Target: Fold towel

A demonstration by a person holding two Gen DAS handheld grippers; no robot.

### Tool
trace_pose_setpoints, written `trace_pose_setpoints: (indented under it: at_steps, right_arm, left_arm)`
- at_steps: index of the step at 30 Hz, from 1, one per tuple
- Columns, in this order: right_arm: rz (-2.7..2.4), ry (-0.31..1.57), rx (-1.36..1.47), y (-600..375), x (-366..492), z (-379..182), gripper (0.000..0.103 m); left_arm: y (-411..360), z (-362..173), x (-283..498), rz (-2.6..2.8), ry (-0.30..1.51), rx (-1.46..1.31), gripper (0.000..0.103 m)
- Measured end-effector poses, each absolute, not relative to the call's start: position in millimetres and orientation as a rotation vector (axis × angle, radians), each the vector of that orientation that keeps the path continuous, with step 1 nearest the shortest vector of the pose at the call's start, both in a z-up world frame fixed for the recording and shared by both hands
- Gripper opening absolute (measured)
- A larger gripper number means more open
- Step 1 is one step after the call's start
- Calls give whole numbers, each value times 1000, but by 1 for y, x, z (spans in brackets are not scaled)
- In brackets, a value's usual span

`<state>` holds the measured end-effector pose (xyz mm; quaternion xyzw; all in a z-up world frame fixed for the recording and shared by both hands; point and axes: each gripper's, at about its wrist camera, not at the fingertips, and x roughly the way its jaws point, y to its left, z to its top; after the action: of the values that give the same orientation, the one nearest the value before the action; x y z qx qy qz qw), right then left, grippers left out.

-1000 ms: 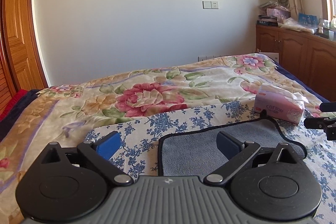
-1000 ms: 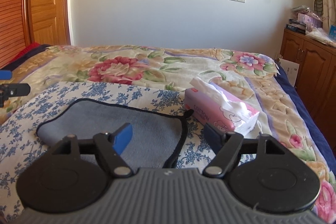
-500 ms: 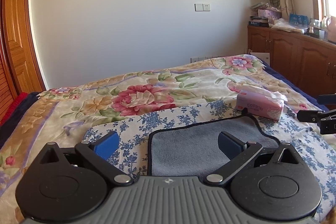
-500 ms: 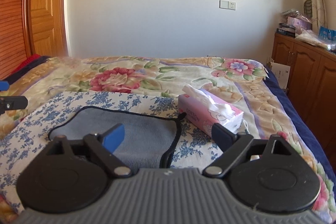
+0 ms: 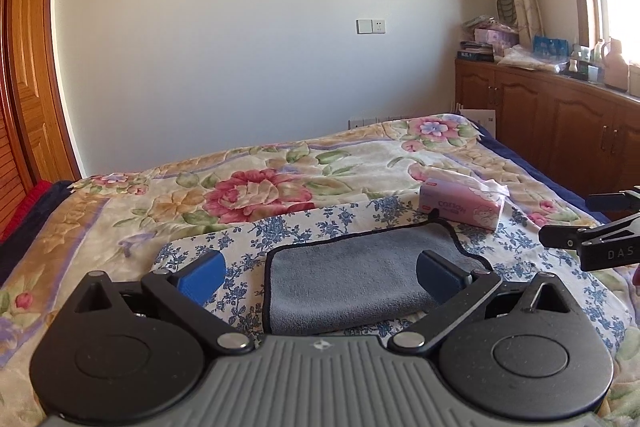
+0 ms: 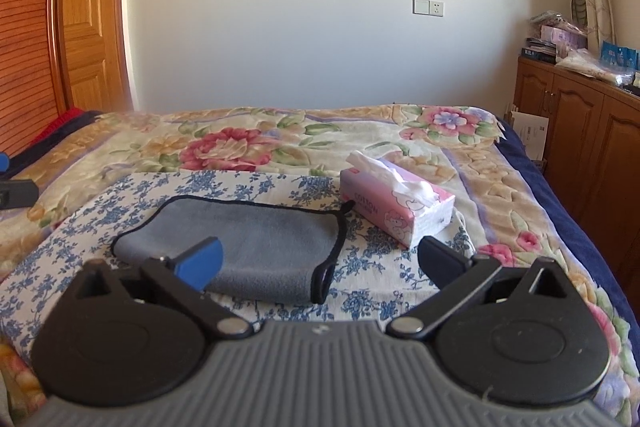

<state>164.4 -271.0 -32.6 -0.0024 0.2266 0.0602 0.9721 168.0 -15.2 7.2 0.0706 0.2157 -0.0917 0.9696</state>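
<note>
A grey towel (image 5: pixel 360 279) with a thin black border is seen lying on a blue-and-white flowered cloth (image 5: pixel 320 223), which is spread over a bed (image 5: pixel 256 187) covered with a large floral blanket. The towel appears already folded at least once: a rounded, doubled edge is visible along its near side in the right wrist view, and the shape is a compact rectangle. The fold is judged to be done or nearly done; whether a further fold is intended cannot be told. A small black hanging loop (image 6: pixel 326 281) is seen at the near right corner, toward 5 o'clock of the towel in the right wrist view.

The towel's surface looks soft and plush, lying mostly flat with slight waviness along the far edge.

The left gripper (image 5: pixel 320 275) is held low above the near edge of the towel, its jaws spread wide apart with nothing between them. The right gripper (image 6: pixel 320 263) is likewise spread wide and empty, placed near the towel's right side; its left finger (image 6: pixel 200 263) is seen in front of the towel, though contact cannot be confirmed.

A pink tissue pack (image 6: pixel 396 207) is set just beyond the towel's far right corner, at about 1 o'clock from it. Wooden cabinets (image 5: pixel 560 131) are seen along the right wall, and a wooden door (image 6: pixel 92 27) at the left.
</note>
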Motion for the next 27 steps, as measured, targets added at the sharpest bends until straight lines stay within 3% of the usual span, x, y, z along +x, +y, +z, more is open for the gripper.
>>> trace_pose_setpoints:
  at_steps: [27]
  right_arm:
    - [174, 480, -18, -247, 94, -34, 103]
  left_arm:
    - [1, -5, 88, -140, 479, 135, 103]
